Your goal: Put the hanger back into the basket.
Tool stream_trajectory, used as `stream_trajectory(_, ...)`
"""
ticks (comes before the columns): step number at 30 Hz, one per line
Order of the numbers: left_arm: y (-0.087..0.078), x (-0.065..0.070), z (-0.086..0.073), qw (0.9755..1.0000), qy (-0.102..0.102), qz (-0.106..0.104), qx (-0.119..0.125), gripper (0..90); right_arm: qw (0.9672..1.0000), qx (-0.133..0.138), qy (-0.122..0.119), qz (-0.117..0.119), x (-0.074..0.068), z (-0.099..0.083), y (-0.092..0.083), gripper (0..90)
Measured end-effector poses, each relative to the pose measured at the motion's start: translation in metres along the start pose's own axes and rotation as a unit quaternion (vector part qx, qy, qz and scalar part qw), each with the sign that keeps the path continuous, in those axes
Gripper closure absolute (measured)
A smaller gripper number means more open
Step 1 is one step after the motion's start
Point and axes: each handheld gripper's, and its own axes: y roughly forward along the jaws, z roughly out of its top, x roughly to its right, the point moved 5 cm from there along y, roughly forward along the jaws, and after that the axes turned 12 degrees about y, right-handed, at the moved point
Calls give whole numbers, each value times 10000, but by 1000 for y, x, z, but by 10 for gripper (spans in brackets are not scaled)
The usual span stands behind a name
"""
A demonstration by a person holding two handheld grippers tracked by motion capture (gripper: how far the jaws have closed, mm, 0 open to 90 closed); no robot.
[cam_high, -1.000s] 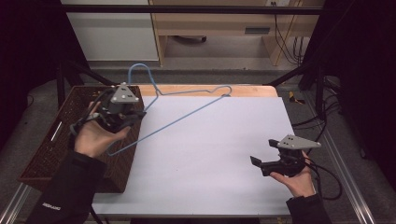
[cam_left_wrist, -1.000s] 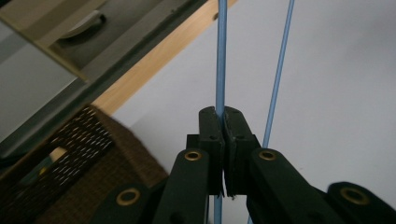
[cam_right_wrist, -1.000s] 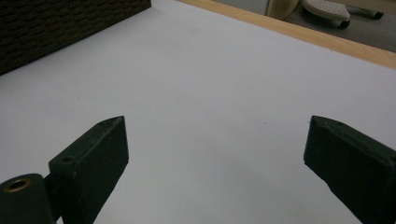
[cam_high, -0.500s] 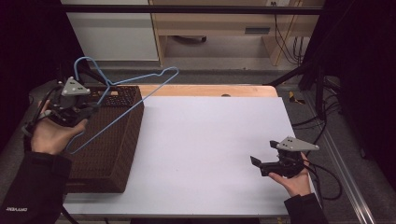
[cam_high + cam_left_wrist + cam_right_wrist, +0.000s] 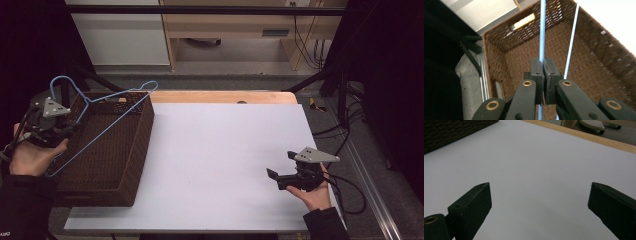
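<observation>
The left gripper [image 5: 62, 131] is clamped on one thin wire of the blue hanger [image 5: 102, 120], and the two pads press together on it, as the left gripper view shows clearly. The hanger [image 5: 542, 30] hangs over the brown basket [image 5: 131, 175]: its hook stands up beyond the basket's far left corner, one long wire crosses the basket's open top, and the lower end sticks out past the basket's left wall near the hand. The right gripper [image 5: 280, 179] waits on the white table [image 5: 215, 150], well apart from the basket, with its jaws wide apart and nothing between them.

I judge that the step in hand is to lay the hanger inside the basket. To do it well, the person should turn the hanger so its long side follows the long side of the basket, because it looks almost as wide as the basket. Then lower it flat, so no corner catches on the woven rim. The pads should open only when the wire rests on the basket's bottom; otherwise the hanger can tip over the wall.
</observation>
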Motion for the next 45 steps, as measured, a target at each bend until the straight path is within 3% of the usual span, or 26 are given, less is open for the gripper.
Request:
stream_trajectory(9,12,-10,-33,9992,-191,163,-307,879,10000,-36,-22,11,0,-1,1,58)
stream_trajectory(21,57,12,-57,9972,-221,70,-717,879,10000,-48,2,3,0,-1,1,57)
stream_trajectory(31,82,36,-66,9935,-256,-444,-1017,869,10000,-34,22,-3,1,0,0,56)
stream_trajectory(33,80,38,-65,9935,-294,-536,-957,861,10000,-29,5,-5,1,0,1,55)
stream_trajectory(35,74,37,-64,9950,-348,-493,-801,781,10000,-35,12,-10,1,-1,1,55)
stream_trajectory(40,45,34,-55,9972,-607,-440,-80,656,10000,-5,18,-9,1,0,0,55)
stream_trajectory(43,27,35,-48,9946,-842,-391,475,551,10000,42,21,5,1,1,-1,55)
stream_trajectory(45,17,37,-43,9901,-1031,-399,863,495,10000,58,27,10,2,1,-2,55)
